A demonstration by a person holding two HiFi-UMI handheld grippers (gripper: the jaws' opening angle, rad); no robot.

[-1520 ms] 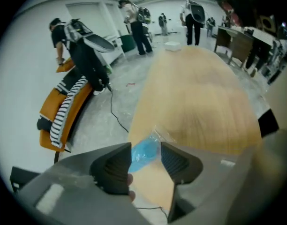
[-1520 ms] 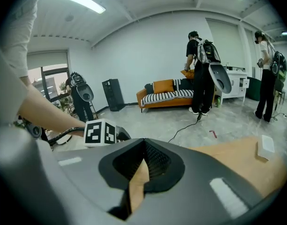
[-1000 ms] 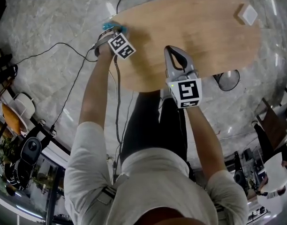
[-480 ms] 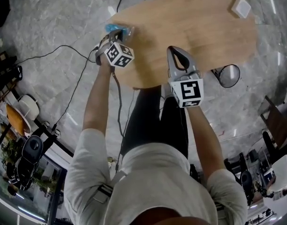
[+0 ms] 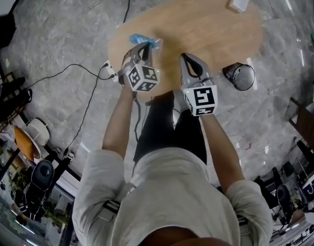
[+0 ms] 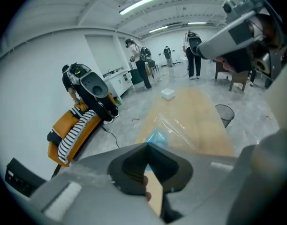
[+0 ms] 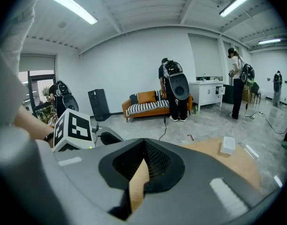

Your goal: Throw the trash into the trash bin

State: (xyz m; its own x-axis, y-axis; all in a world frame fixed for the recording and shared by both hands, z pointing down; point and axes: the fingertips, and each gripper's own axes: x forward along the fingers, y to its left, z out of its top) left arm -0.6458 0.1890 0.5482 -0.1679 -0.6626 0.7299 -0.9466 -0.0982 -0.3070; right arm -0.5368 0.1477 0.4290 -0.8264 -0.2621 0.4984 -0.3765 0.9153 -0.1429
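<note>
The trash bin point(image 5: 230, 72), a dark wire-mesh basket, stands upright on the floor just off the near right edge of the surface point(image 5: 208, 29). What lies inside it cannot be made out. A small white box point(image 5: 239, 1) sits closed at the far right end of the surface, and any print on it is too small to read.

The trash point(image 5: 145, 39), a crumpled clear wrapper with a blue part, is over the left end of the surface. It is pinched at the tips of the left hand-held gripper point(image 5: 142, 47), whose jaws are clenched on it. In the left gripper view it juts out past the tips, with the wood below it. No lettering on the wrapper is legible.

The right hand-held gripper point(image 5: 187, 57) is over the near edge of the surface, about midway along it. Its jaws are clenched together with nothing between them. Each hand-held gripper carries a cube with black-and-white square markers, which are patterns and not words.
</note>
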